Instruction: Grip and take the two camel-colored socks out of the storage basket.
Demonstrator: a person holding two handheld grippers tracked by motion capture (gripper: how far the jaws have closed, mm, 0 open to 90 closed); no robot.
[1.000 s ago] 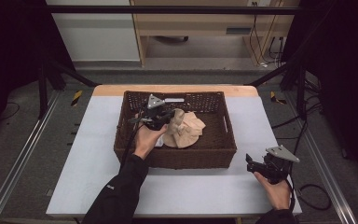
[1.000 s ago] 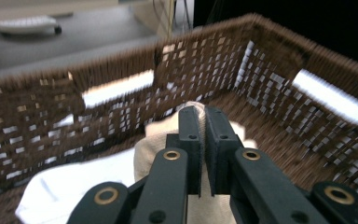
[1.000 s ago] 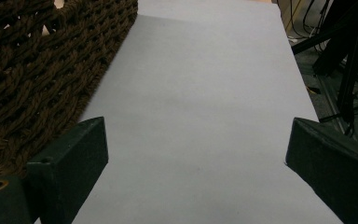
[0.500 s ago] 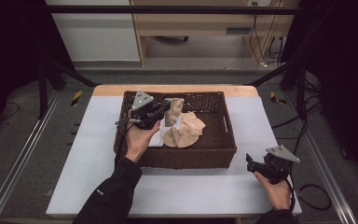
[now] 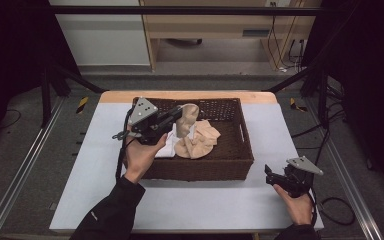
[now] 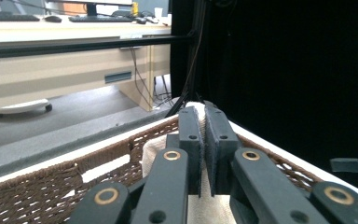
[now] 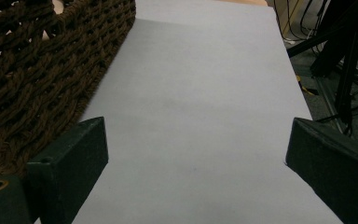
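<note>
Left gripper: the left gripper [image 5: 179, 113] hangs over the left half of the wicker basket [image 5: 230, 167]; its jaws are clamped on a beige cloth [image 5: 186, 121], whose fabric is pinched thin between the pads in the left gripper view [image 6: 204, 154]
Beige cloth: the gripped end stands above the basket rim near the far-left part of the basket; the rest trails down to a heap of more beige cloths [image 5: 200, 142] on the basket floor; whether the lower end has come free of the heap I cannot tell
White cloth: a white piece [image 5: 167, 147] lies in the basket just left of the heap, under the gripper
Right gripper: the right gripper [image 5: 272, 176] rests low near the front-right corner of the table [image 5: 205, 202], well apart from the cloths; its jaws stand wide apart with nothing between them, bare tabletop showing through the gap in the right gripper view [image 7: 196, 172]
Step in hand: by my reading, drawing one cloth out of the basket
Next move: it likely calls for more height until the hanging end clears the heap and the rim, then a carry to open tabletop in front of the basket; the idle right gripper could take a free corner; a snag on the neighbouring cloths is the risk
</note>
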